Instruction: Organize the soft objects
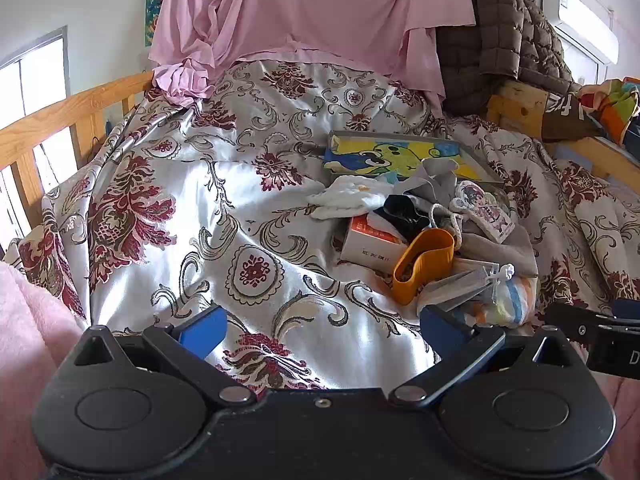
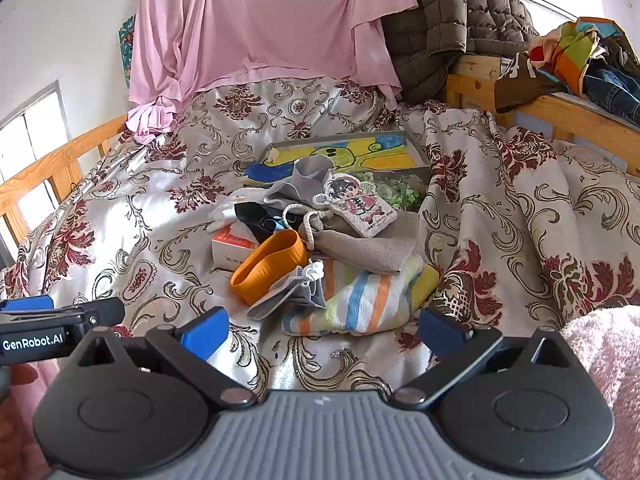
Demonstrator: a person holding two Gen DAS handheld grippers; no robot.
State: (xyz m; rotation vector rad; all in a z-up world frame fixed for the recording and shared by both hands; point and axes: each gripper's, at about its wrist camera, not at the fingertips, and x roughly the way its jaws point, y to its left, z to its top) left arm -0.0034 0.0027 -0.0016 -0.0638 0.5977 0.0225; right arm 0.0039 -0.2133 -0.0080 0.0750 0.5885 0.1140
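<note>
Evidently nothing had been sorted yet: the soft things lay in one heap at mid-bed, right of centre on the quilt [image 2: 160, 184]. A striped towel [image 2: 360, 300] sat nearest, a grey pouch [image 2: 360, 252] overlapped its far edge, and an orange band [image 2: 268, 268] stood on edge to the left, leaning against a small box [image 2: 232, 248]. Beyond them a flat tray [image 2: 344, 148] waited — probably the place to put things. The right gripper [image 2: 322, 334] hung short of the towel, jaws wide, holding nothing. The left gripper [image 1: 322, 330], likewise spread and empty, hovered over bare quilt left of the heap — free to help.
</note>
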